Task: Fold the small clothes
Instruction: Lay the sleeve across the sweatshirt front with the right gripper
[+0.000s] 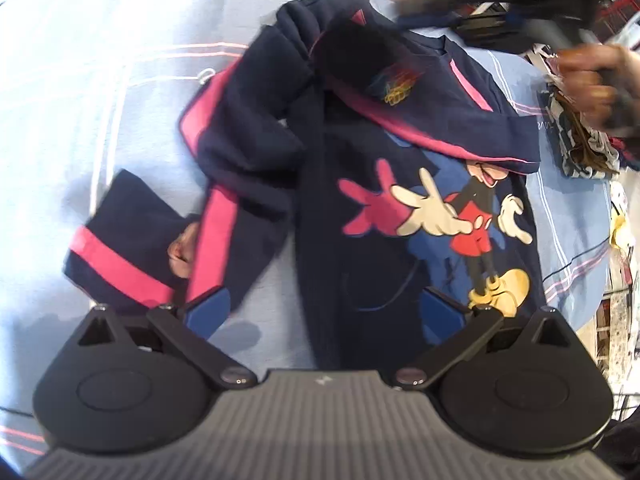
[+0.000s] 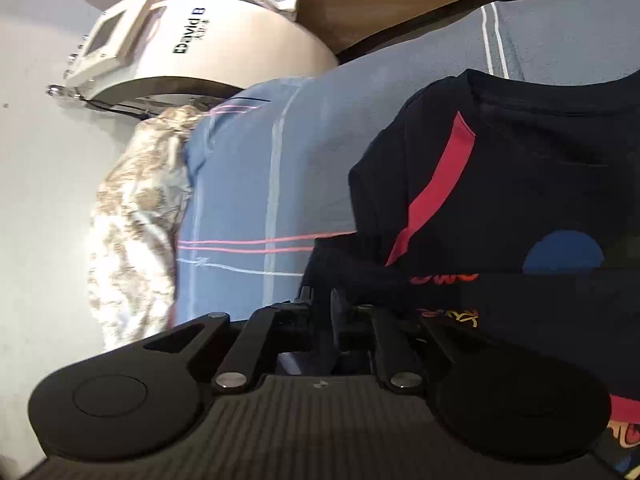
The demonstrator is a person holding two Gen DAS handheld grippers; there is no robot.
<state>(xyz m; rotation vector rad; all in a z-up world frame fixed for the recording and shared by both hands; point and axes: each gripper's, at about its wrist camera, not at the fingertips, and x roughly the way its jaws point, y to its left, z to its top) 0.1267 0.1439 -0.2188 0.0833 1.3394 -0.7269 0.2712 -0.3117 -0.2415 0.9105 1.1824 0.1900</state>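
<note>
1 top (image 1: 400, 184), spread on the sheet (image 1: 100, 92), is being folded: its edge is pinched by the right gripper (image 2: 332, 312), the left gripper (image 1: 326, 312) is held spread above, and laying flat is judged next.

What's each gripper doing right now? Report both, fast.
Left gripper: open, holding nothing, above the navy sweatshirt.
Right gripper: shut on a fold of the navy sweatshirt.
</note>
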